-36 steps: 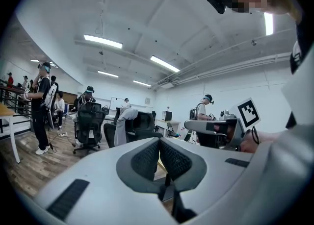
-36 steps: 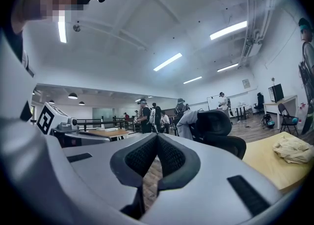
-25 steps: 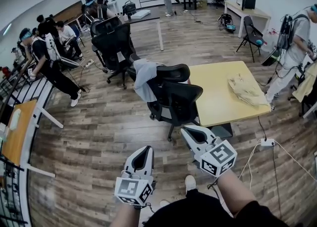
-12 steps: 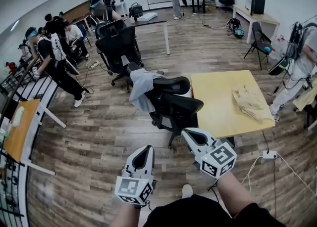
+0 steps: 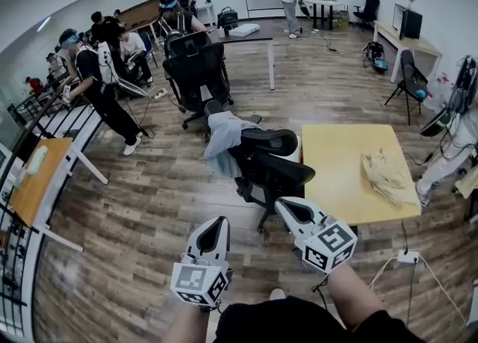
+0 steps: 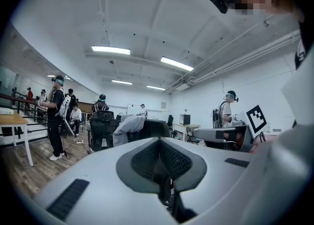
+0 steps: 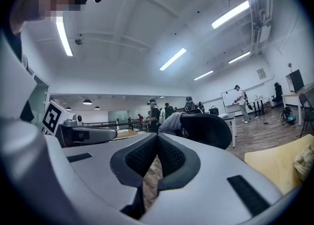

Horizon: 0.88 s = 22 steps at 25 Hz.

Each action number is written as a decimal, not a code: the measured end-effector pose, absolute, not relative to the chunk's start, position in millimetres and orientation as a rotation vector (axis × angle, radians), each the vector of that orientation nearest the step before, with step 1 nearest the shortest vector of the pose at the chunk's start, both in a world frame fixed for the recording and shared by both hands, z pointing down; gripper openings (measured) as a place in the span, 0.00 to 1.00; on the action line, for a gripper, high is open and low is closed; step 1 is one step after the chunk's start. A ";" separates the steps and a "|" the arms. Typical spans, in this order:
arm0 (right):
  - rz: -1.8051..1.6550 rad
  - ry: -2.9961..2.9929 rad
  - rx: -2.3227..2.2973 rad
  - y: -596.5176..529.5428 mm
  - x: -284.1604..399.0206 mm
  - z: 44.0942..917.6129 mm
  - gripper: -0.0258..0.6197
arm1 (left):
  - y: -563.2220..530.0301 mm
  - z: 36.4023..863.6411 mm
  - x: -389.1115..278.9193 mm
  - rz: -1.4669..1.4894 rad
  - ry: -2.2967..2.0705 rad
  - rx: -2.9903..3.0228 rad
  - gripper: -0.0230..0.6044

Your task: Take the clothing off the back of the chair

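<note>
The grey clothing (image 5: 221, 138) hangs over the back of the black chair (image 5: 272, 173). The chair stands just beside the yellow worktop (image 5: 340, 177). A pale cloth (image 5: 385, 173) lies on that worktop. The left gripper (image 5: 217, 222) and the right gripper (image 5: 287, 204) are near the chair but not touching it. Both have their jaws pressed together with nothing between them

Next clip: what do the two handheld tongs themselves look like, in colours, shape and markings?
The left tongs and right tongs match. Each is a pale grey, smooth wedge-shaped shell that tapers toward the tip, with dark ribbed pads lining the inner faces. Each carries a white cube at the rear, printed with black square markers.
</note>
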State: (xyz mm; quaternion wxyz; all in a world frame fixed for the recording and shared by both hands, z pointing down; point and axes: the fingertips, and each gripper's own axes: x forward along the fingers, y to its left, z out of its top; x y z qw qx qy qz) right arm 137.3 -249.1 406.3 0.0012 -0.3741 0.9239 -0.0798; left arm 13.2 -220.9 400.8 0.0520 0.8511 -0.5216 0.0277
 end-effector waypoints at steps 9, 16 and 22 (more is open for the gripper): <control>-0.248 2.910 -1.137 -266.7 140.7 403.6 0.06 | -247.0 390.3 4.9 0.064 -1.672 2.558 0.07; -0.260 2.910 -1.160 -288.0 138.2 408.6 0.06 | -278.9 391.9 -7.3 0.065 -1.694 2.547 0.20; -0.277 2.897 -1.206 -315.4 129.3 413.3 0.06 | -318.8 400.2 -20.6 0.112 -1.666 2.554 0.44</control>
